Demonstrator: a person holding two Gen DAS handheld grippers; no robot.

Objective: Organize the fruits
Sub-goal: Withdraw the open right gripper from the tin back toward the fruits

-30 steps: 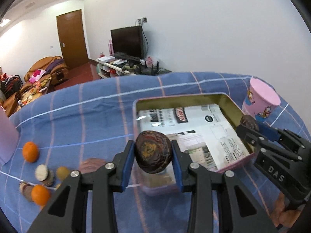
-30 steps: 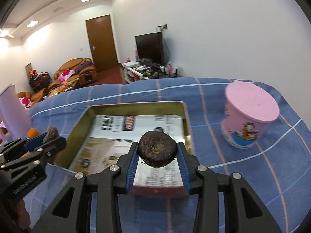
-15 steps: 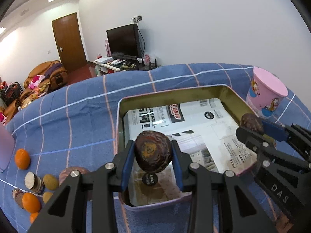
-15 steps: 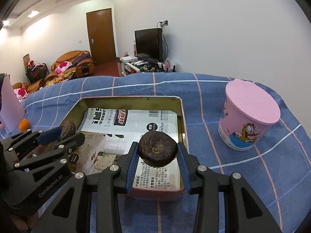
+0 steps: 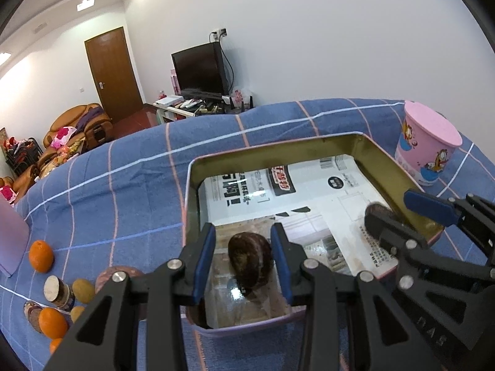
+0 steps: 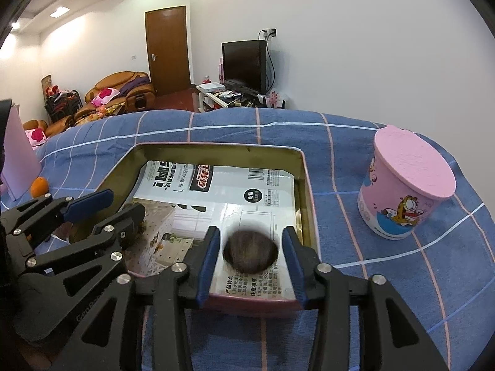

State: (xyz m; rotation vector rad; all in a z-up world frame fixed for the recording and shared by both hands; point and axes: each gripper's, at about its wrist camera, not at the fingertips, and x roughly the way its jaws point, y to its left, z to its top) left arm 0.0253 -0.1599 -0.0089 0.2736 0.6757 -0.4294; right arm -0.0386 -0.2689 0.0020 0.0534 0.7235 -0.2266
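Orange citrus [image 5: 40, 255] and cut rounds lie loose at left on the blue checked tabletop [image 5: 123, 191]. The left gripper [image 5: 243, 256], jaws spread, frames a dark wrinkled fruit [image 5: 250, 262] in the tin [image 5: 188, 204]. The right gripper [image 6: 251, 255], jaws apart, releases a blurred twin [image 6: 250, 253]. Both look light and firm, best pinched across the middle.

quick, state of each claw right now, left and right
left claw: open, dark fruit loose between the fingers, over the tin
right claw: open, its blurred dark fruit released
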